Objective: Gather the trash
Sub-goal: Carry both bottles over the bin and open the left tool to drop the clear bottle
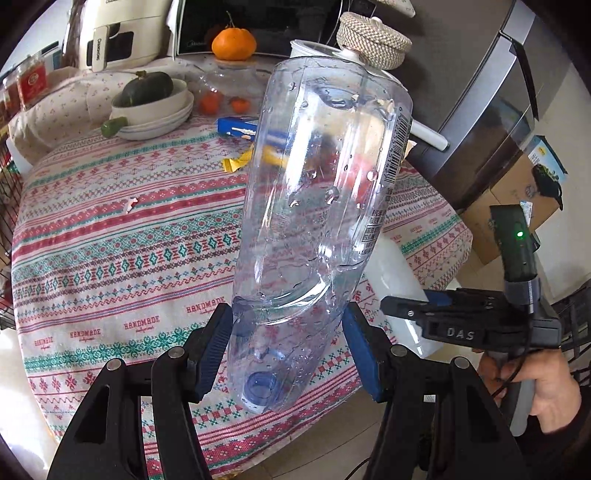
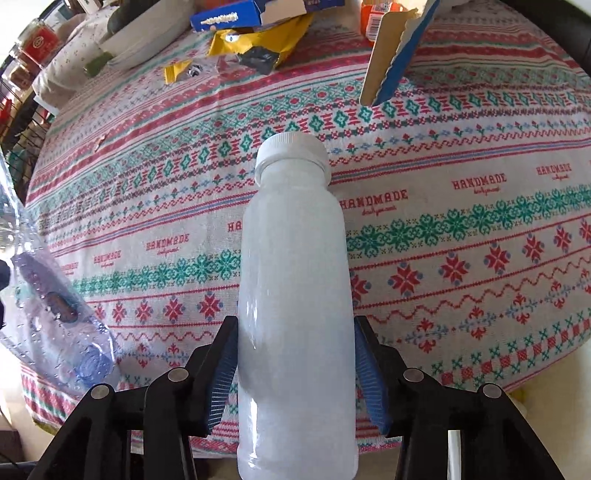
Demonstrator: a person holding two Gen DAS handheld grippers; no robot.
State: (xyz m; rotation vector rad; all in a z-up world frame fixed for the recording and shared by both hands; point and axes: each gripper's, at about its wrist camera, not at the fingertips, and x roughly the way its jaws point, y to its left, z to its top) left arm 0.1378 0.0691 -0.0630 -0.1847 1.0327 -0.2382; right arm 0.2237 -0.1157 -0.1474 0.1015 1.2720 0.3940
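the round table [image 2: 480,184] under its patterned cloth carries loose rubbish at the far side: a blue carton [image 2: 236,14], a yellow wrapper [image 2: 266,38] and a small yellow scrap [image 2: 175,71], all lying well apart from both hands. judging by that, collection is only partly done; two bottles are lifted, the cartons and wrappers remain, and no bin shows in either view.

the clear plastic bottle [image 1: 317,192] is the larger piece. the left gripper [image 1: 286,354] clamps it near the neck end, blue pads pressed on either side. its long axis runs away from the camera and slightly rightward, cap [image 1: 258,391] nearest the gripper, base pointing out over the table.

the white bottle [image 2: 295,295] sits in the right gripper [image 2: 295,373], whose pads touch its lower body on both sides, so it looks held. its axis points forward, white cap [image 2: 291,155] leading, base toward the hand [image 1: 539,387].
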